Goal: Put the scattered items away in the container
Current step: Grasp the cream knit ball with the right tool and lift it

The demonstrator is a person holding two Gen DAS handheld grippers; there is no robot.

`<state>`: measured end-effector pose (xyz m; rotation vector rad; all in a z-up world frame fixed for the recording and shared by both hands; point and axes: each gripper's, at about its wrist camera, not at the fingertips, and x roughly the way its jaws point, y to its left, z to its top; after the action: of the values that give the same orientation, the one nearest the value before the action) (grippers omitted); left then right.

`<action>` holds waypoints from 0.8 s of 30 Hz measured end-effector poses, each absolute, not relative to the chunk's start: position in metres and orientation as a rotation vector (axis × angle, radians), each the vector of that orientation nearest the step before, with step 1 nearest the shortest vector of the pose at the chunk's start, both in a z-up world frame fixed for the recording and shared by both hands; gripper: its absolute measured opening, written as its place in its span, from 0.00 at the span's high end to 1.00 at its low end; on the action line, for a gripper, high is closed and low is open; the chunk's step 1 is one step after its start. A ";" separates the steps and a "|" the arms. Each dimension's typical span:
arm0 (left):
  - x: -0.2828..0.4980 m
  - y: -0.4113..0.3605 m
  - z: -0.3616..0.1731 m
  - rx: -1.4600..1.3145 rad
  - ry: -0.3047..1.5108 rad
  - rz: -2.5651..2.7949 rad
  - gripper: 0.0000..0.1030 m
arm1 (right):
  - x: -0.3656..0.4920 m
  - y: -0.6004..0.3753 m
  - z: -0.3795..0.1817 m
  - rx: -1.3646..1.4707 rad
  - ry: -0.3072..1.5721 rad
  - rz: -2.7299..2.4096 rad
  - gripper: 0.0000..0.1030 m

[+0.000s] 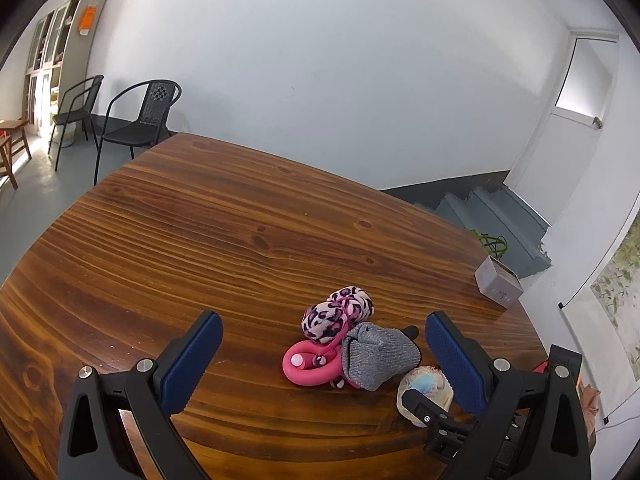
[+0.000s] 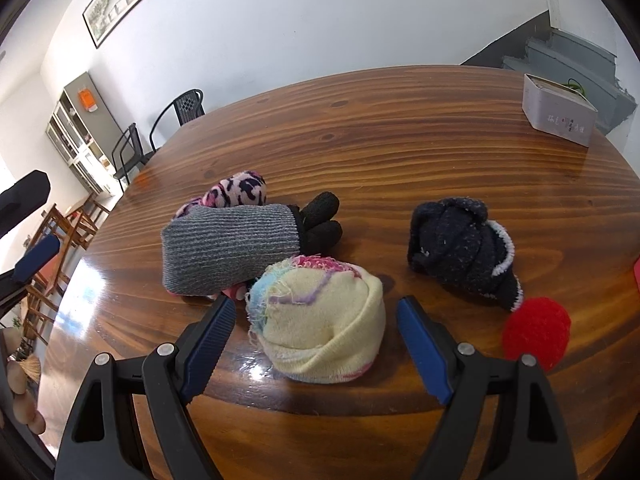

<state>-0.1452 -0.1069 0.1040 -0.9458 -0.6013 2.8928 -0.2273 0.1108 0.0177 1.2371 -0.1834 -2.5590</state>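
A: Where is the right claw (image 2: 316,312) sitting?

B: It is hanging low over the near edge of the tabletop (image 2: 400,144), its blue pads (image 2: 212,340) standing wide apart on either side of the cream knit bundle (image 2: 324,328). Neither pad is pressing on it; I can see a gap on both sides.

A: And the left claw (image 1: 324,332)?

B: Its pads are also standing apart, gripping nothing. It is looking across the tabletop (image 1: 200,232) at the same pile from the other side, with the cream knit bundle (image 1: 426,386) showing just inside its right-hand pad.

A: What else is lying around?

B: A grey ribbed glove (image 2: 232,248) with black fingertips is lying just behind the cream bundle, touching it. A pink-and-black patterned roll (image 2: 240,190) is peeking out behind the glove, and a pink ring (image 1: 308,364) is lying against them. A dark navy bundle (image 2: 460,248) is lying apart to the right, with a red pom-pom (image 2: 536,328) just beside it near the edge.

A: And the container?

B: The grey box (image 2: 560,112) is standing at the far right corner of the tabletop, well apart from the pile. I cannot tell what is lying inside it.
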 end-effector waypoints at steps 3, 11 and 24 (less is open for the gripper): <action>-0.147 -0.102 0.102 -0.957 -0.576 2.885 0.01 | -0.229 0.108 0.014 1.249 -0.132 -2.549 0.33; -0.150 -0.093 0.098 -0.973 -0.545 2.864 0.01 | -0.208 0.125 0.027 1.200 -0.099 -2.589 0.34; -0.167 -0.045 0.071 -1.074 -0.327 2.736 0.01 | -0.151 0.190 0.057 1.115 -0.179 -2.707 0.34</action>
<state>-0.1668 -0.0454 0.0711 -1.0743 -0.3272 2.7360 -0.1512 0.1895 0.0567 1.1148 -0.1792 -2.7071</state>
